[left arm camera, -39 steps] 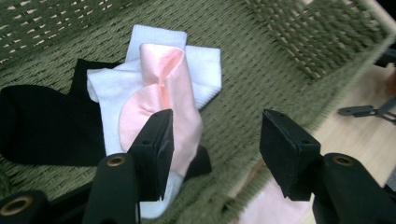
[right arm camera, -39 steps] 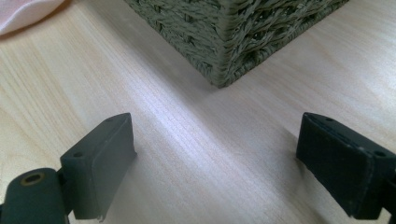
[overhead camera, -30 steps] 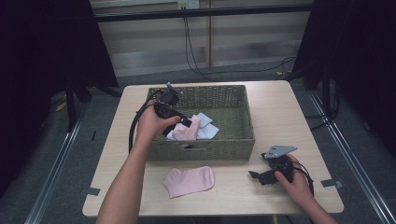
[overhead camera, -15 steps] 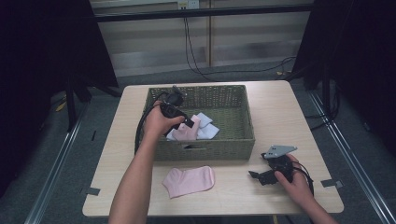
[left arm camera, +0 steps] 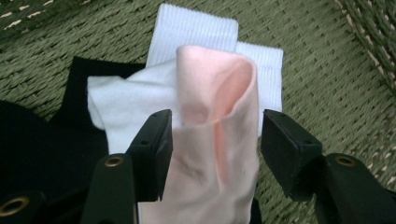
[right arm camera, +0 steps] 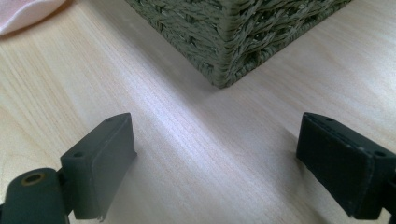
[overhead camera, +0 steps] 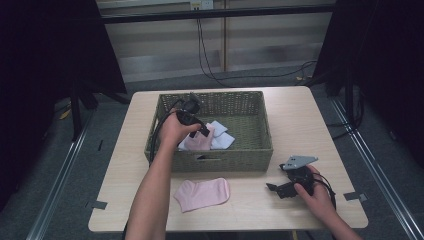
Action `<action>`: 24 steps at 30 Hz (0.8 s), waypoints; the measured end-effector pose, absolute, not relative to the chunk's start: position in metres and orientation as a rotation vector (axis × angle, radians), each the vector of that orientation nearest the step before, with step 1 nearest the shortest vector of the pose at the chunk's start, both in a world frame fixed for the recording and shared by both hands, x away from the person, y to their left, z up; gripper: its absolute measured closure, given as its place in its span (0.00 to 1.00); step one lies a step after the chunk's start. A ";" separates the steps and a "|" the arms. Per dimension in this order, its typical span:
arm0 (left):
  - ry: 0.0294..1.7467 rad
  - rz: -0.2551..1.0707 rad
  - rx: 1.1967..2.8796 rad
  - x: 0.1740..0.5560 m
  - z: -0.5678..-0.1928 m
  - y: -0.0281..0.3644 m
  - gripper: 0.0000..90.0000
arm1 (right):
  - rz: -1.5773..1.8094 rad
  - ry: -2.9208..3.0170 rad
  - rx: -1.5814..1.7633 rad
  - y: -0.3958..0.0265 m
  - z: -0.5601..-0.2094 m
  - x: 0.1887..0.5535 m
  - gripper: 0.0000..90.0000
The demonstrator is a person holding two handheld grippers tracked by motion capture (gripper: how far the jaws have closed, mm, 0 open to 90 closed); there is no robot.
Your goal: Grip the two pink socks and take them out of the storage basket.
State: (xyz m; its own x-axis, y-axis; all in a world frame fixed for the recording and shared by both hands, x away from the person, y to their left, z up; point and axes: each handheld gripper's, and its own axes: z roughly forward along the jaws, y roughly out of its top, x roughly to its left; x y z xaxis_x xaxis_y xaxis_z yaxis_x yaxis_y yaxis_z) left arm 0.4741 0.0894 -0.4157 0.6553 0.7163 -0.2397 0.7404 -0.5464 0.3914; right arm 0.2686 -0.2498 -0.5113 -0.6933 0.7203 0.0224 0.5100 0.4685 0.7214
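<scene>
Pink socks are counted as two: one (left arm camera: 215,140) in the wicker basket (overhead camera: 215,162) between the closing, not yet pinching left gripper (left arm camera: 215,154) fingers, one (overhead camera: 202,194) on the table (overhead camera: 300,120). Right gripper (right arm camera: 215,163) fingers are spread.

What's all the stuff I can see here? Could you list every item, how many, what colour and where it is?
table: one, light wood, centre of the room
basket: one, green woven, on the table
pink sock in basket: one, pale pink, between the left jaws, pads not pressing
pink sock on table: one, pale pink, in front of the basket
white socks: two or so, in the basket
black cloth: dark, in the basket
left hand-held gripper: black, jaws just closing, over the basket
right hand-held gripper: black, open, on the table
</scene>
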 end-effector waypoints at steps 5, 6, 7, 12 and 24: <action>1.175 -0.071 2.443 0.477 -0.423 0.085 0.57 | 1.052 2.436 1.050 -0.250 -0.511 0.269 0.12; 1.175 -0.071 2.443 0.477 -0.423 0.085 0.59 | 1.052 2.436 1.050 -0.250 -0.511 0.269 0.12; 1.181 -0.073 2.464 0.477 -0.425 0.084 0.62 | 1.052 2.436 1.050 -0.250 -0.511 0.268 0.12; 1.215 -0.112 2.489 0.476 -0.421 0.086 0.91 | 1.053 2.436 1.050 -0.250 -0.511 0.268 0.12; 1.207 -0.130 2.452 0.468 -0.384 0.103 0.93 | 1.054 2.437 1.047 -0.250 -0.511 0.269 0.12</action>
State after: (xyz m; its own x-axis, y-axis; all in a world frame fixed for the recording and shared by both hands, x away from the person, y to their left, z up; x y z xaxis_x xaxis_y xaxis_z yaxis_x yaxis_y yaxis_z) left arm 0.4677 0.1032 -0.3835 0.6223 0.7397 -0.2561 0.7773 -0.5454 0.3136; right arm 0.2685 -0.2497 -0.5113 -0.6954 0.7183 0.0229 0.5087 0.4695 0.7217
